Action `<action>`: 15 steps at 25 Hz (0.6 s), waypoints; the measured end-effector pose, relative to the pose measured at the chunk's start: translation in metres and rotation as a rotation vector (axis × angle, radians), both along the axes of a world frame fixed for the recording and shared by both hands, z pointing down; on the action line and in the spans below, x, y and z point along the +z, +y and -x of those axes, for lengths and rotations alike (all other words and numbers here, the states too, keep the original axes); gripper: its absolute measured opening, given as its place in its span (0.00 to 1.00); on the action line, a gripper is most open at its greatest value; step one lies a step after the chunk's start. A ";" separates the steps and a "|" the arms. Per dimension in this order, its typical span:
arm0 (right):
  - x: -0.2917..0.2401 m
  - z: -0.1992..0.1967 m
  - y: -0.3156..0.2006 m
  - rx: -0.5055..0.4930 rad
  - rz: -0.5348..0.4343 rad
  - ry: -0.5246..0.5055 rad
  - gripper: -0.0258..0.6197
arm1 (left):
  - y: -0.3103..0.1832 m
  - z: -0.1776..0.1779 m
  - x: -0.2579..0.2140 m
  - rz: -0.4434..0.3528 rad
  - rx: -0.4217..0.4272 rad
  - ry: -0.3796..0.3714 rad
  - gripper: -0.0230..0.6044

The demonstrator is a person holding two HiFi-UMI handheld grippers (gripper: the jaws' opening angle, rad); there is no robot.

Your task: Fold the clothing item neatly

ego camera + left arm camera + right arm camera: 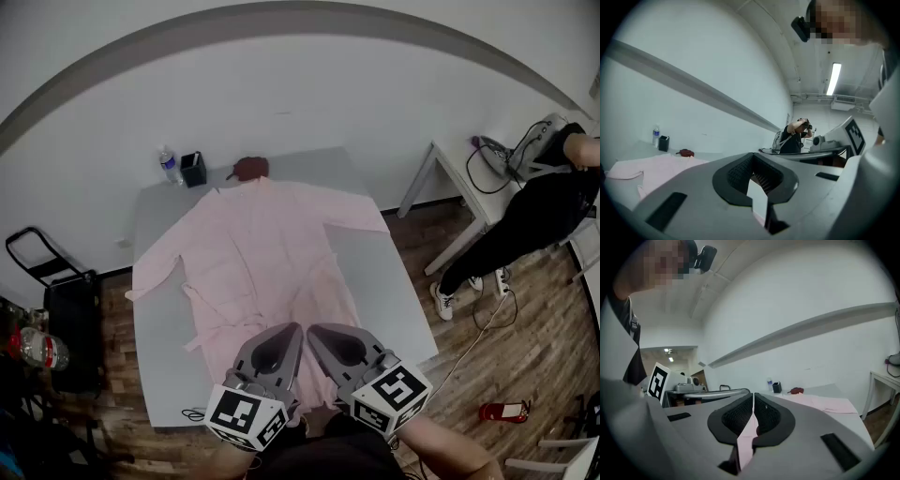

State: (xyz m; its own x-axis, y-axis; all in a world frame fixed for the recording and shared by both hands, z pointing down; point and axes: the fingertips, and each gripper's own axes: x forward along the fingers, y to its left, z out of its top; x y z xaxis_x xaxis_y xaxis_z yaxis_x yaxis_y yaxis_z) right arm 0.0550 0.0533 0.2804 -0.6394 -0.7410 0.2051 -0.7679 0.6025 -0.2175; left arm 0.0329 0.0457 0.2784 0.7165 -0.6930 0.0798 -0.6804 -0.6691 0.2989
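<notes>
Lab-like workroom: bare white walls (328,94), grey table (159,356), side desk (464,183) with cables (492,164), strip light (833,78)

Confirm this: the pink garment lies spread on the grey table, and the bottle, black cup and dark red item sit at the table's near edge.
Wrong in one point: the bottle, black cup and dark red item sit at the table's far edge, not the near one. The pink garment does lie spread on the grey table. The head view shows it.
</notes>
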 end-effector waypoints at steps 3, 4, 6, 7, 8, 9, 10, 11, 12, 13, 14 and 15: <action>0.002 -0.007 -0.019 0.008 0.004 -0.001 0.07 | -0.020 -0.008 0.004 0.011 0.020 0.014 0.05; 0.003 -0.010 -0.026 0.014 0.003 0.003 0.07 | -0.026 -0.012 0.005 0.013 0.030 0.016 0.05; 0.003 -0.019 -0.039 0.033 0.000 0.011 0.07 | -0.038 -0.023 0.008 0.015 0.051 0.018 0.05; 0.004 -0.025 -0.044 0.045 -0.001 0.011 0.07 | -0.043 -0.029 0.009 0.016 0.061 0.018 0.05; 0.005 -0.032 -0.049 0.055 0.000 0.009 0.07 | -0.048 -0.035 0.009 0.016 0.069 0.018 0.05; 0.006 -0.039 -0.054 0.064 0.002 0.005 0.07 | -0.054 -0.042 0.010 0.016 0.075 0.018 0.05; 0.007 -0.045 -0.060 0.072 0.004 0.000 0.07 | -0.060 -0.049 0.011 0.017 0.080 0.017 0.05; 0.009 -0.052 -0.065 0.077 0.007 -0.007 0.07 | -0.066 -0.057 0.012 0.017 0.083 0.015 0.05; 0.010 -0.059 -0.071 0.081 0.010 -0.015 0.07 | -0.072 -0.064 0.013 0.017 0.085 0.014 0.05; 0.012 -0.067 -0.078 0.084 0.012 -0.023 0.07 | -0.079 -0.071 0.014 0.017 0.084 0.013 0.05; 0.014 -0.074 -0.085 0.088 0.013 -0.029 0.07 | -0.086 -0.078 0.015 0.015 0.082 0.012 0.05; 0.016 -0.082 -0.093 0.091 0.010 -0.030 0.07 | -0.095 -0.085 0.017 0.012 0.075 0.010 0.05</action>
